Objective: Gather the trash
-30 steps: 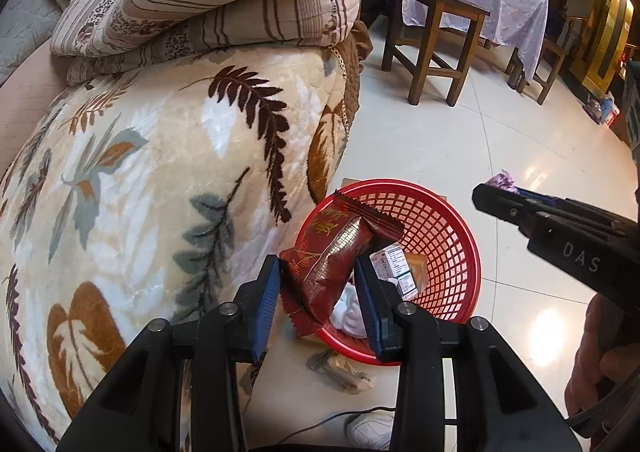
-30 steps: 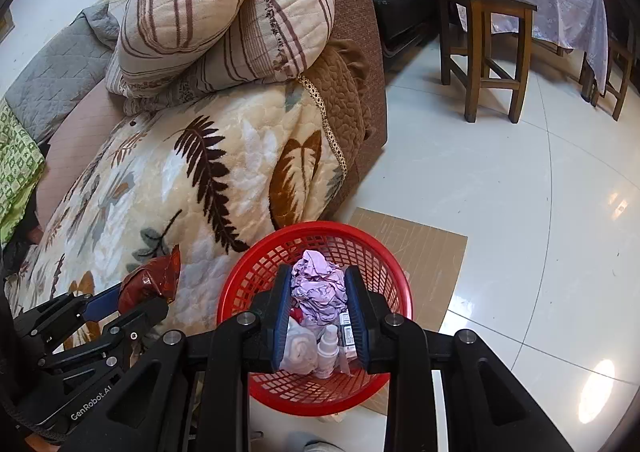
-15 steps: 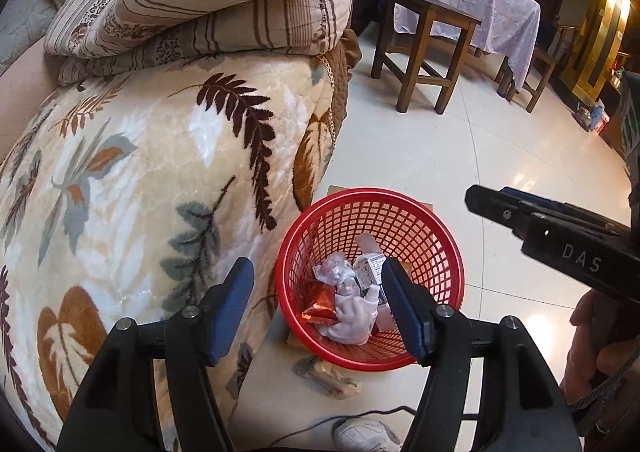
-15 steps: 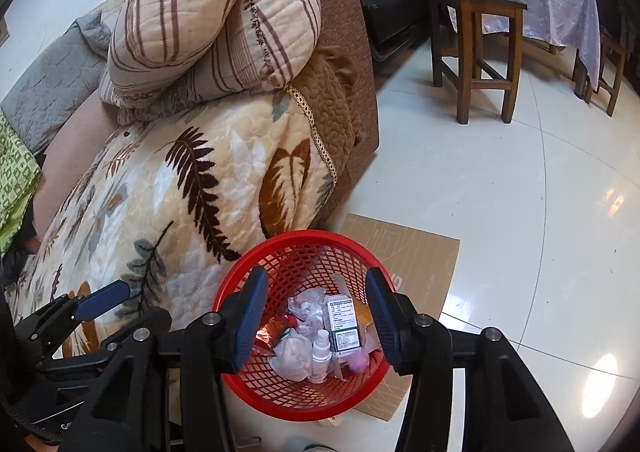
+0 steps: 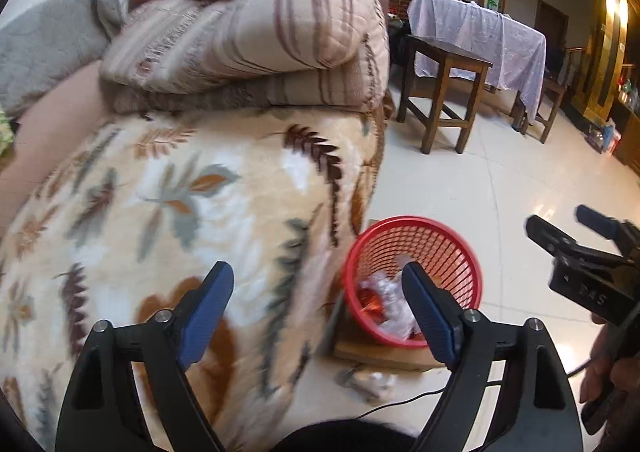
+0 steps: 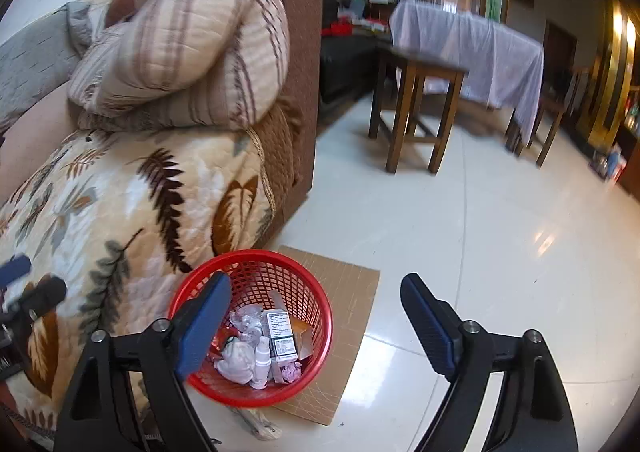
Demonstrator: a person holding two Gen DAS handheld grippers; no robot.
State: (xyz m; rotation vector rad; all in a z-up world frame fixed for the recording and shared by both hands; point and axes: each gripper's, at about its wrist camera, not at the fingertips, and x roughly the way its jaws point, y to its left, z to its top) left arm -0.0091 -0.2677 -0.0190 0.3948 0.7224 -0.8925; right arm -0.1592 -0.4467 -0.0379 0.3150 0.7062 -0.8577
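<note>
A leaf-print blanket (image 6: 120, 211) covers the sofa to your left, with striped cushions (image 6: 192, 51) piled on top, and pale floor tiles (image 6: 480, 232) run to a wooden table (image 6: 416, 91) under a lilac cloth (image 6: 480, 47). Beside the sofa, a red mesh basket (image 6: 308, 292) stands on a sheet of cardboard (image 6: 344, 284). Your left gripper (image 5: 316, 292) hangs wide open with nothing in it: its left finger sits over the blanket, its right finger (image 5: 428, 316) crosses the basket's near side. Your right gripper (image 6: 316, 316) is spread just as wide and empty, its left finger (image 6: 200, 328) overlapping the basket's left rim, its right one over bare tile. The trash lies in the basket's bottom, below both sets of jaws and gripped by neither: a crumpled white tissue (image 6: 236, 360), a printed white box (image 6: 282, 332), a small white bottle (image 6: 262, 356), a pink wad (image 6: 292, 372) and clear wrap (image 6: 248, 318). In the blurred left view a red wrapper (image 5: 370, 302) seems to lie among them. A further scrap (image 5: 368, 380) lies on the tiles in front of the cardboard.
</note>
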